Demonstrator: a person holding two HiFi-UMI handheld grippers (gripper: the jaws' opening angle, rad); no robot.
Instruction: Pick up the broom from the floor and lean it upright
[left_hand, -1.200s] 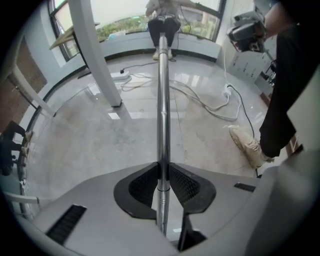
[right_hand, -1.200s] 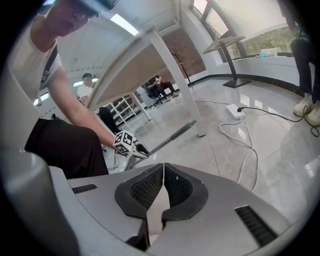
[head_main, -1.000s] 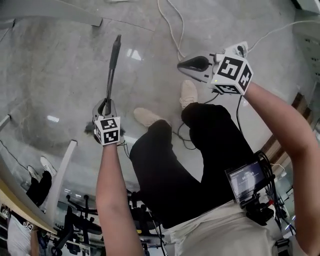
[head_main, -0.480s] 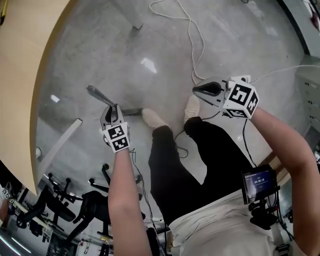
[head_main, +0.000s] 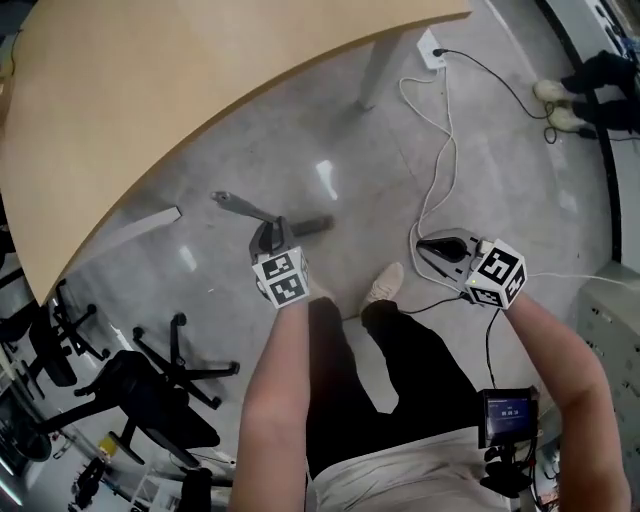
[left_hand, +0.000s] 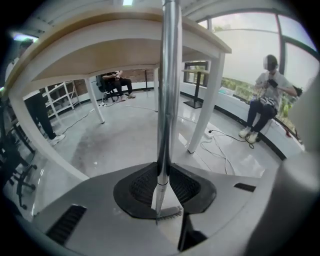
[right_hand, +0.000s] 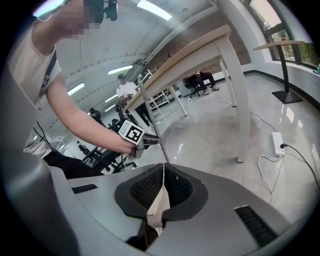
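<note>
Left tongs (left_hand: 162, 192) clamped on the metal pole of the broom (left_hand: 167, 90), held roughly upright beside the counter (head_main: 150, 100). Right tongs (right_hand: 162, 192) closed on nothing, well apart from it. Pickup appears done; leaning the broom against a support remains.

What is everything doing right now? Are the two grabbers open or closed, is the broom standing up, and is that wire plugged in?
Left gripper: shut on the broom's metal pole.
Right gripper: shut, holding nothing.
Broom: held up by the left gripper, pole pointing up beside the table edge.
Black cable: plugged into the white power strip on the floor.
</note>
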